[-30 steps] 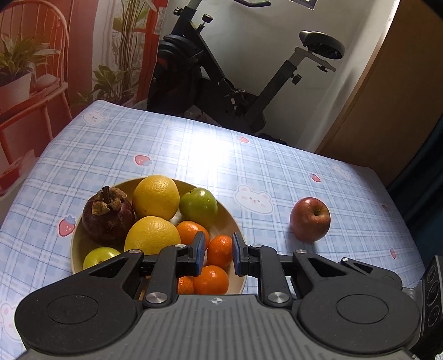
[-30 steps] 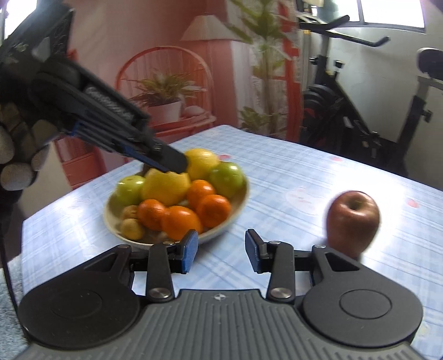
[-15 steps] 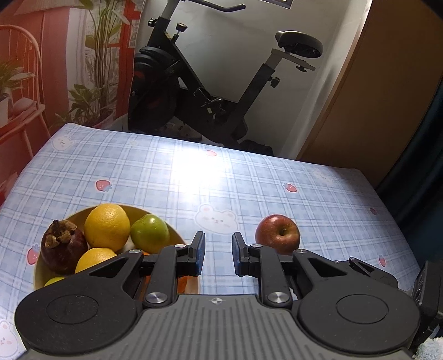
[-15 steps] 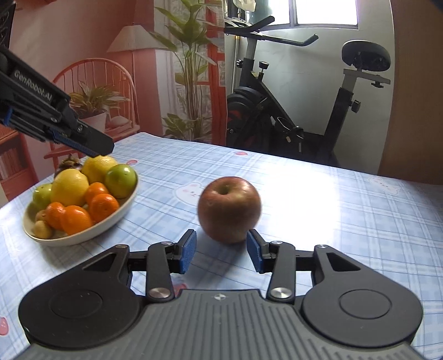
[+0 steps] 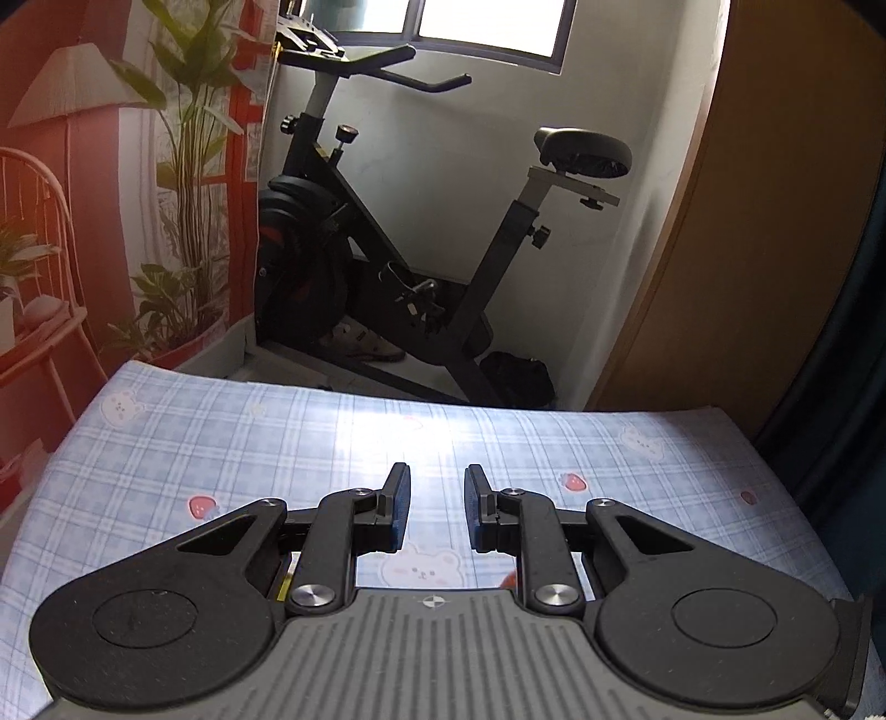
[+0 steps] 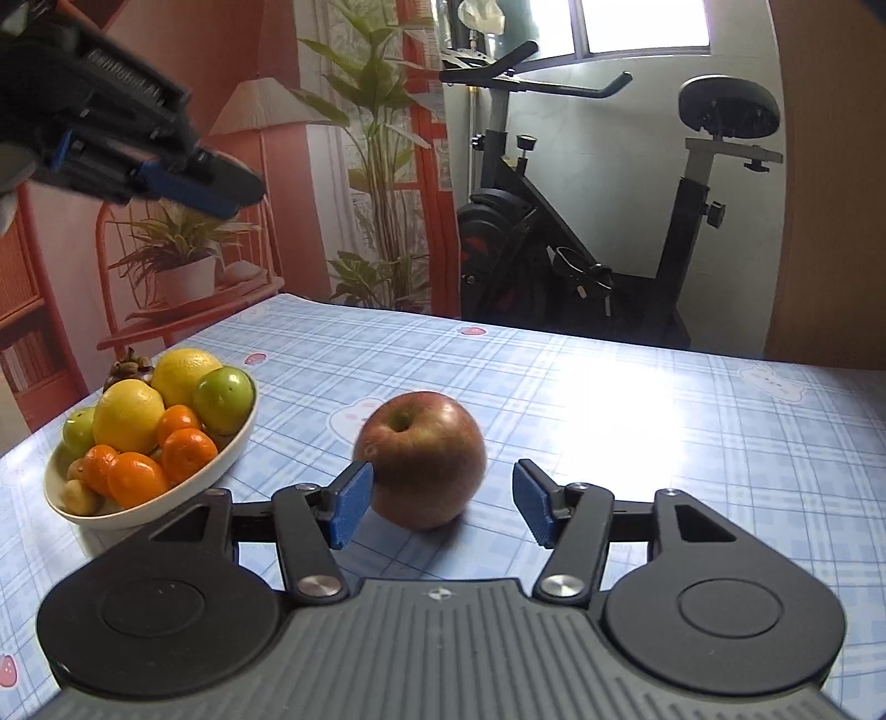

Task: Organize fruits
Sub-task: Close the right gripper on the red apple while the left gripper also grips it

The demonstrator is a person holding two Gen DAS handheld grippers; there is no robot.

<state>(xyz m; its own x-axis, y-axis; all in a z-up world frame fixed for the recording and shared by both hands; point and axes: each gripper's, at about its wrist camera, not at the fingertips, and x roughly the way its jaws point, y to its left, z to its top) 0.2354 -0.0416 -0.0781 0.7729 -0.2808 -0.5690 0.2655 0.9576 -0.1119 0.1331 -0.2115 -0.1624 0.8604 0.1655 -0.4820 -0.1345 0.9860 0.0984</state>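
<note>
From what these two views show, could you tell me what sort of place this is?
Most likely a room in a home: an exercise bike stands by the wall under a window, and a table with a bear-and-strawberry cloth carries a bowl of fruit and a loose apple.

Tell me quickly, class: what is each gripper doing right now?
Left gripper: shut, holding nothing.
Right gripper: open, jaws just widened, red apple between them, not gripped.

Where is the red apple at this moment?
In the right wrist view the red apple sits on the checked tablecloth, just right of the fruit bowl, between the open pads of the right hand-held gripper.
</note>
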